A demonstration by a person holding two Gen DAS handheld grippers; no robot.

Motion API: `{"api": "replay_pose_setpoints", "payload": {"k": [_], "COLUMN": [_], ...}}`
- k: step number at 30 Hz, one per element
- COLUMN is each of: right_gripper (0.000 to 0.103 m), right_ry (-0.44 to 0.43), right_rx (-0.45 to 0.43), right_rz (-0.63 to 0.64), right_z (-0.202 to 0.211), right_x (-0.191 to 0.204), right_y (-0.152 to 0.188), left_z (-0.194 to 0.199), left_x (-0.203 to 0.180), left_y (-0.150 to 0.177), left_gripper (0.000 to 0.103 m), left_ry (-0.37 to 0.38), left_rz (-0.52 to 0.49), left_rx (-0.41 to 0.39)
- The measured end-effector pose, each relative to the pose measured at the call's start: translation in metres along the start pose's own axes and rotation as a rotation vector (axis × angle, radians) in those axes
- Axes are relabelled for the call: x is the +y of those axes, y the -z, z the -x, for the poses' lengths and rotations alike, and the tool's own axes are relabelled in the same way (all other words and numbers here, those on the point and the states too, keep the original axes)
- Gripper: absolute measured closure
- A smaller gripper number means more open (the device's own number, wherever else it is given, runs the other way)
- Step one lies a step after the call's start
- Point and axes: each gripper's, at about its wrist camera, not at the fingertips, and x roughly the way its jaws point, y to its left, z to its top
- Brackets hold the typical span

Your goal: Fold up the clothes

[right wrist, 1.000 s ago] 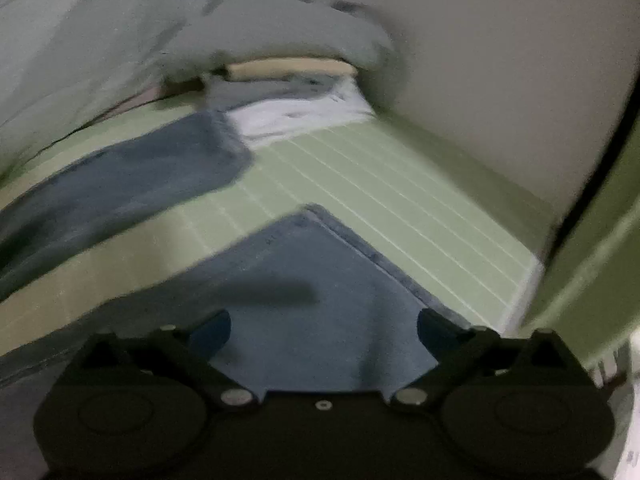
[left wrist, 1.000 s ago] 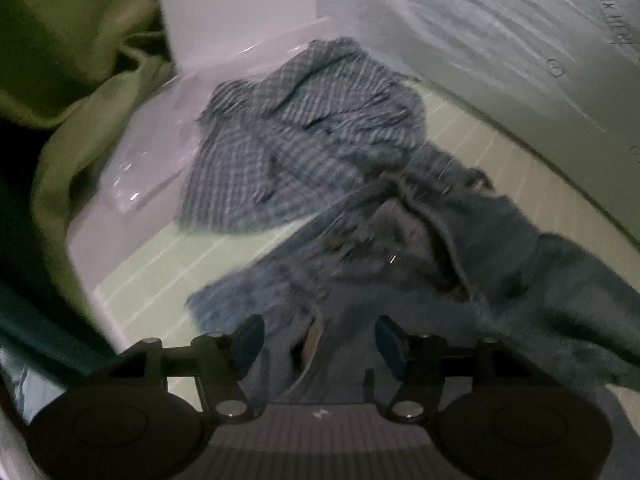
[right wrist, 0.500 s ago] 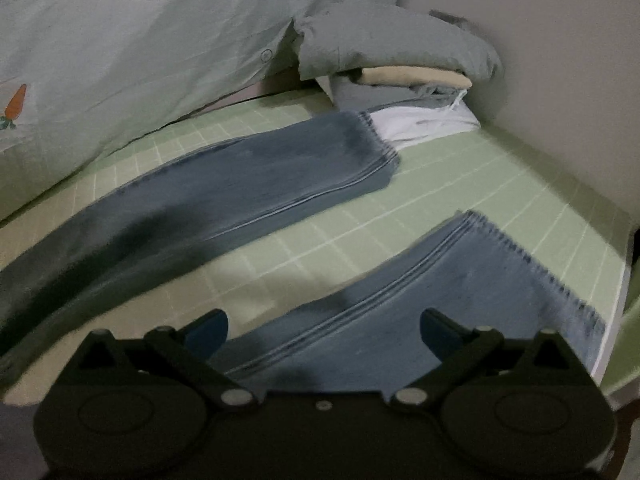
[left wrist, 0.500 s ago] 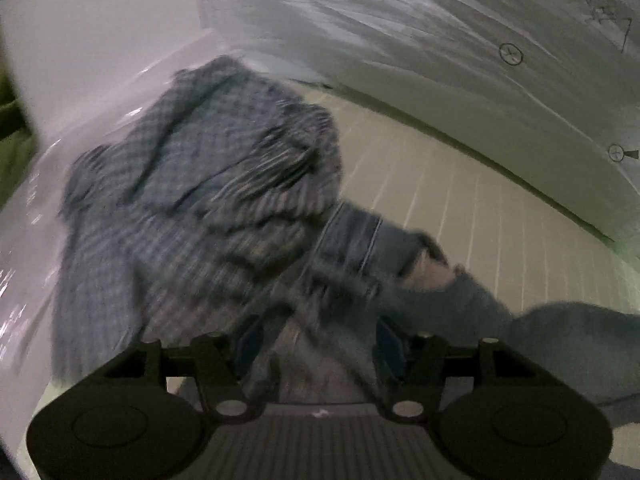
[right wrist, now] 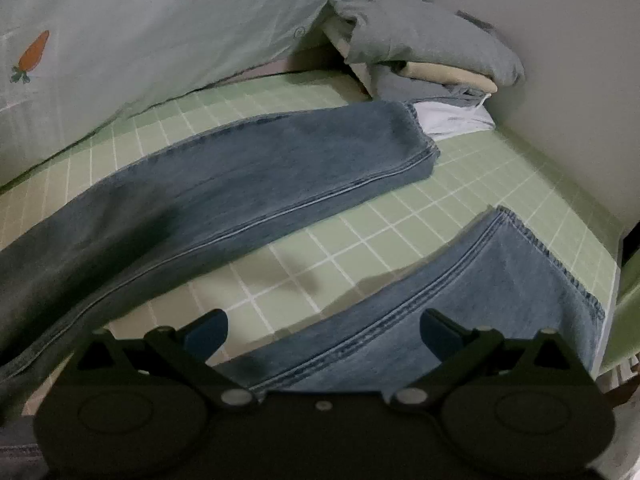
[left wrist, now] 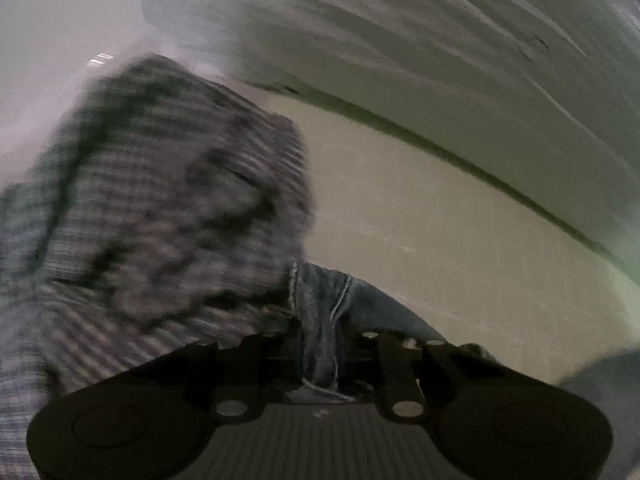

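Note:
The blue jeans' waist [left wrist: 320, 304] is bunched up between the fingers of my left gripper [left wrist: 320, 344], whose jaws are closing and pinch the denim fold. A crumpled blue plaid shirt [left wrist: 160, 208] lies just to the left, blurred. In the right wrist view both jean legs lie spread on the green grid sheet [right wrist: 480, 184]: the far leg [right wrist: 260, 168] runs across the middle, the near leg [right wrist: 460, 304] lies under my right gripper [right wrist: 324, 332]. That gripper is open and hovers over the near leg, holding nothing.
A stack of folded clothes [right wrist: 432, 60] sits at the far corner by the wall [right wrist: 560, 80]. A pale quilt with a carrot print [right wrist: 160, 20] lines the back of the bed. The bed's edge lies to the right of the near leg.
My left gripper moved in over the jeans' waist beside the plaid shirt and closed on the denim. The right gripper swung left along the legs and stayed open.

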Motion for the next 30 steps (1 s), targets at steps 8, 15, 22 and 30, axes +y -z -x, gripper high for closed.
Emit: {"api": "replay_pose_setpoints", "payload": {"k": [8, 15, 22, 30], "right_gripper": [0.0, 0.0, 0.0, 0.0], "right_ry": [-0.022, -0.05, -0.129, -0.205], "right_rx": [0.008, 0.0, -0.009, 0.023], "right_rz": [0.019, -0.04, -0.129, -0.059], "right_z": [-0.001, -0.004, -0.012, -0.033], "right_x": [0.012, -0.004, -0.04, -0.079], "right_y": [-0.002, 0.001, 0.004, -0.004], "left_z": [-0.009, 0.021, 0.077, 0.098], "left_x": [0.045, 0.016, -0.024, -0.101], "left_y": [-0.013, -0.007, 0.026, 0.108], "left_gripper": [0.087, 0.042, 0.022, 0.022], "left_ry": [-0.138, -0.148, -0.066, 0.034], "left_rz": [0.09, 0.062, 0.018, -0.083], "left_rx": [-0.038, -0.029, -0.041, 0.149]}}
